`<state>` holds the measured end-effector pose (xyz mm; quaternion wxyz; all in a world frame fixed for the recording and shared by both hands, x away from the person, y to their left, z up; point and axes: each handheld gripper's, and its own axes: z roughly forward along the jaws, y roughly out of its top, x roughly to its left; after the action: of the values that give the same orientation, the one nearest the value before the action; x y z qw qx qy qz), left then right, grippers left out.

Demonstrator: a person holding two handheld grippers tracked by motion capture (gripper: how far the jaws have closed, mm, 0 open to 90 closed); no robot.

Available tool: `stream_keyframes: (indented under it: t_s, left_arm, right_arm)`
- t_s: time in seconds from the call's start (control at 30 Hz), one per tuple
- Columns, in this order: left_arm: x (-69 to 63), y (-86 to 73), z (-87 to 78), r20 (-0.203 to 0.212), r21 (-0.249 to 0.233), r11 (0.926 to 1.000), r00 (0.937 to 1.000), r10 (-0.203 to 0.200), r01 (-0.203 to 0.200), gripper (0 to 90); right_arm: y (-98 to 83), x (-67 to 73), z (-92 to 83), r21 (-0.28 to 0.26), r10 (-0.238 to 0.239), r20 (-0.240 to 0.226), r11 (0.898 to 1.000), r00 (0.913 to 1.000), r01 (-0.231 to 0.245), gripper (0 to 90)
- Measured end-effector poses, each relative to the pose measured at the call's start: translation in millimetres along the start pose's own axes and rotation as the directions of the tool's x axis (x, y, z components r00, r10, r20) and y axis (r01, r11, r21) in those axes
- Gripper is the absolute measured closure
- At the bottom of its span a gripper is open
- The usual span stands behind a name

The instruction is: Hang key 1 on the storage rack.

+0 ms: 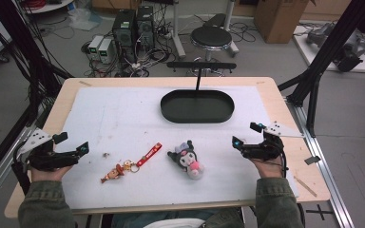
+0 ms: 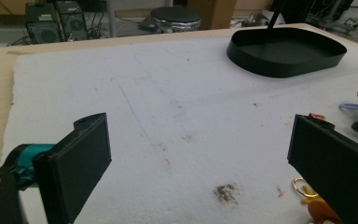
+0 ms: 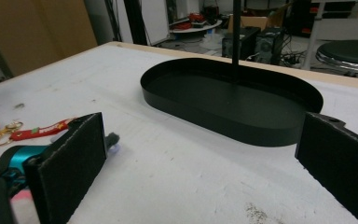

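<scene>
High view first: both hand-held grippers sit low at the near edge of the white mat (image 1: pixel 123 118) that covers the surface, and neither has anything in it. Left hand-held gripper (image 1: pixel 73 153) is spread wide and empty; right hand-held gripper (image 1: pixel 247 135) is just as released, jaws well apart.

Take the black oval tray (image 1: pixel 197 116) as the marker. Nearer the person than the tray lies the dark plush toy (image 1: pixel 187 159), pink at its lower end, its length running on a slant from upper left to lower right. Left of the plush lies the red strap keychain (image 1: pixel 149 155), slanting the other way, and left again the small figure keychain (image 1: pixel 116 173), its ring almost touching the strap's end.

Which hand is closer? By my read the plush sits between the two, somewhat nearer the right one, while the figure keychain is plainly the left one's neighbour. Left gripper view agrees: a gold ring (image 2: pixel 300 186) peeks out beside its right-hand jaw. Right gripper view looks straight over open mat at the tray (image 3: pixel 233 100), the red strap (image 3: pixel 39 130) off to its left.

Nothing blocks either reach; only the thin post rising at the tray's far side (image 1: pixel 198 78) would need care.
</scene>
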<state>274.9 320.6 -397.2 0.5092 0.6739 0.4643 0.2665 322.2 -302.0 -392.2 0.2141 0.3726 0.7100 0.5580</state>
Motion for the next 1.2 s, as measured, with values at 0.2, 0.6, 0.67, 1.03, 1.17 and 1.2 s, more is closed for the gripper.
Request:
stream_keyframes:
  t_s: [0.2, 0.6, 0.67, 1.03, 1.17, 1.2]
  left_arm:
    - [0.5, -0.4, -0.7, -0.003, 0.003, 1.0, 1.0, -0.009, 0.009, 6.3]
    - [-2.9, 5.0, 2.3, 0.011, 0.013, 0.9999, 0.9999, -0.002, 0.002, 6.7]
    - [-4.7, 7.1, 3.1, 0.01, 0.016, 0.9999, 0.9999, 0.002, -0.002, 6.7]
    - [-9.5, 14.7, 13.3, 0.005, 0.047, 0.9989, 1.0, 0.003, -0.003, 6.7]
    - [-16.6, 21.9, 16.5, 0.006, 0.054, 0.9971, 0.9986, 0.053, -0.054, 6.8]
    - [-20.8, 27.4, 17.3, 0.024, 0.059, 0.9958, 0.9974, 0.068, -0.07, 7.2]
  right_arm:
    - [-1.1, 1.0, 4.6, 0.027, -0.013, 0.009, 1.0, 0.9999, 0.013, 1.0]
    - [-1.9, 2.8, 4.9, 0.037, -0.007, 0.041, 0.999, 0.9991, 0.005, 1.0]
    - [-2.3, 3.5, 5.8, 0.029, -0.002, 0.037, 1.0, 0.9993, 0.001, 1.0]
    - [-2.8, 4.7, 7.6, 0.036, -0.001, 0.038, 0.999, 0.9993, 0.0, 1.0]
    - [-2.9, 4.3, 8.2, 0.037, -0.005, 0.049, 0.999, 0.9988, 0.003, 1.0]
    - [-2.7, 3.9, 7.3, 0.033, 0.002, 0.051, 0.999, 0.9987, -0.004, 1.0]
